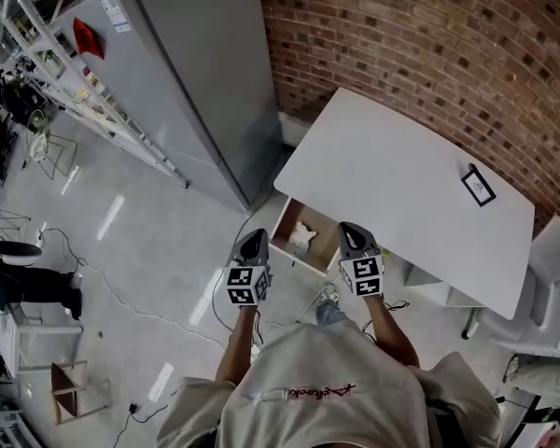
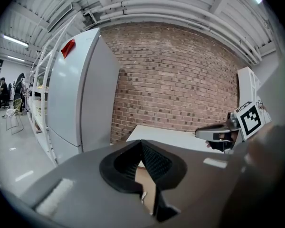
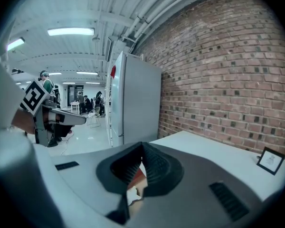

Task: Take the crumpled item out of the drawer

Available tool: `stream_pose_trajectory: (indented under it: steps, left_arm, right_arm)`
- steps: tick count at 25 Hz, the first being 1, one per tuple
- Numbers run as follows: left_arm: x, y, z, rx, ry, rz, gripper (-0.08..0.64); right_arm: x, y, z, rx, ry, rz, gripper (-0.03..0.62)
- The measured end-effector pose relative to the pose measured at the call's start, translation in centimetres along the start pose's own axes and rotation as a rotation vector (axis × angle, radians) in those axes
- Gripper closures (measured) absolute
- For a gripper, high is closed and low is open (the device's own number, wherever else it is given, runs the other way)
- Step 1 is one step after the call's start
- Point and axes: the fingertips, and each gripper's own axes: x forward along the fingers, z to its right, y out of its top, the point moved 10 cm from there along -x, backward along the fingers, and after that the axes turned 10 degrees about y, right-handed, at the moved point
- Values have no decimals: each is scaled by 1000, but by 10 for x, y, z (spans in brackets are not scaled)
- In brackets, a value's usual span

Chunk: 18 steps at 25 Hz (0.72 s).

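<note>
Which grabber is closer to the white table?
The right gripper. Its tip reaches the table edge, right of the drawer. The left gripper hangs over the floor, left of the drawer.

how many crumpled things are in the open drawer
1: a white crumpled item lies in the open drawer; the right gripper covers one corner, so more may hide there.

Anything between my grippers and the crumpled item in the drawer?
Nothing visible. The drawer is open and the crumpled item lies uncovered inside. In the head view, the left gripper and right gripper flank it, both shut.
</note>
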Motion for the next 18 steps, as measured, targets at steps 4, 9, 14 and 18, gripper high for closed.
stream_pose_trajectory:
  steps: [4, 9, 14, 18]
  left_arm:
    - [18, 7, 12, -4, 35, -7, 551]
    - [32, 8, 30, -12, 74, -29, 551]
    - [45, 1, 46, -15, 114, -61, 551]
    - [44, -6, 50, -20, 142, -102, 551]
  right_arm:
    - [10, -2, 29, 3, 41, -11, 580]
    - [18, -4, 56, 7, 99, -23, 580]
    - [28, -14, 78, 19, 158, -38, 580]
    - [34, -21, 82, 42, 196, -53, 580]
